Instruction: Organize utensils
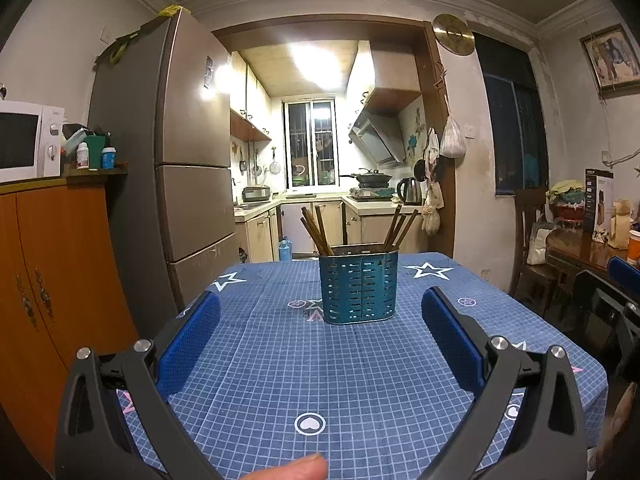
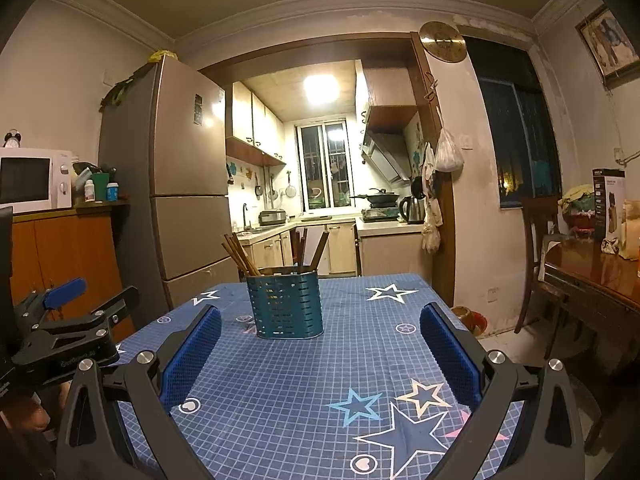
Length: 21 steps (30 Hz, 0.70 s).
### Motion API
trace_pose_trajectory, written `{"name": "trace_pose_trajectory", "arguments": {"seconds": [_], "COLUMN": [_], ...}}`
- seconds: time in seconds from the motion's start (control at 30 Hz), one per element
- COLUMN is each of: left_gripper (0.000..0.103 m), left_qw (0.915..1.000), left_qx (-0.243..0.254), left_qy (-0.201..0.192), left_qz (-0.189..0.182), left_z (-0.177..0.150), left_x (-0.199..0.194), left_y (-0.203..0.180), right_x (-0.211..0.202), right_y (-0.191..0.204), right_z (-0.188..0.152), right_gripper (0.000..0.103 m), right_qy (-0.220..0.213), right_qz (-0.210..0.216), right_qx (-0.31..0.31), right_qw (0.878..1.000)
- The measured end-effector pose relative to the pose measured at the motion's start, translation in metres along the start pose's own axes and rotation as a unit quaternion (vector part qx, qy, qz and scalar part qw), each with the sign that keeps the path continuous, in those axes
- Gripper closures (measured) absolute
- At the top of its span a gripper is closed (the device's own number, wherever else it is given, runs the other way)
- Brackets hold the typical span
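Note:
A teal perforated utensil holder point(image 1: 359, 284) stands upright on the blue star-patterned tablecloth point(image 1: 280, 360), with several brown chopsticks point(image 1: 318, 230) leaning out of it in two bunches. My left gripper point(image 1: 320, 304) is open just short of the holder, nothing between its blue pads. In the right wrist view the same holder point(image 2: 285, 304) sits ahead and left of centre with its chopsticks point(image 2: 240, 256). My right gripper point(image 2: 320, 316) is open and empty above the tablecloth point(image 2: 340, 380). The left gripper point(image 2: 72, 320) shows at the left edge.
A tall fridge point(image 1: 188, 160) and an orange cabinet point(image 1: 52, 272) with a microwave point(image 1: 24, 140) stand left of the table. A dark wooden table point(image 2: 600, 276) and chair point(image 2: 536, 240) are at the right. A fingertip point(image 1: 296, 468) shows at the bottom edge.

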<state>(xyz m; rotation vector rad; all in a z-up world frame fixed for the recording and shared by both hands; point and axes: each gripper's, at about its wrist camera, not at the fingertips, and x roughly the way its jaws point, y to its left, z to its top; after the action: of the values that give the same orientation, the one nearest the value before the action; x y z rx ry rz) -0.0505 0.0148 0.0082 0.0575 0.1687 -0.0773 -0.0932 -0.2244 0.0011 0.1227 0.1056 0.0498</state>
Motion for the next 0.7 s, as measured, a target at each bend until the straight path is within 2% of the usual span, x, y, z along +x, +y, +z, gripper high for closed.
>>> {"name": "trace_pose_trajectory", "arguments": {"seconds": [0.37, 0.7], "left_gripper": [0.006, 0.006], "left_qw": [0.9999, 0.9995], "left_qx": [-0.008, -0.013], "left_qy": [0.013, 0.027], "left_qz": [-0.006, -0.001], "left_z": [-0.0009, -0.0045], "left_x": [-0.0026, -0.0071], "left_y": [0.0045, 0.0085], "right_x": [-0.001, -0.0018], "right_y": [0.0091, 0.0088], "right_z": [0.0047, -0.0029], "right_gripper": [0.003, 0.004], "right_qy": [-0.005, -0.002], "right_qz": [0.005, 0.005], "right_qx": [-0.035, -0.034], "right_qw": [0.999, 0.999]}}
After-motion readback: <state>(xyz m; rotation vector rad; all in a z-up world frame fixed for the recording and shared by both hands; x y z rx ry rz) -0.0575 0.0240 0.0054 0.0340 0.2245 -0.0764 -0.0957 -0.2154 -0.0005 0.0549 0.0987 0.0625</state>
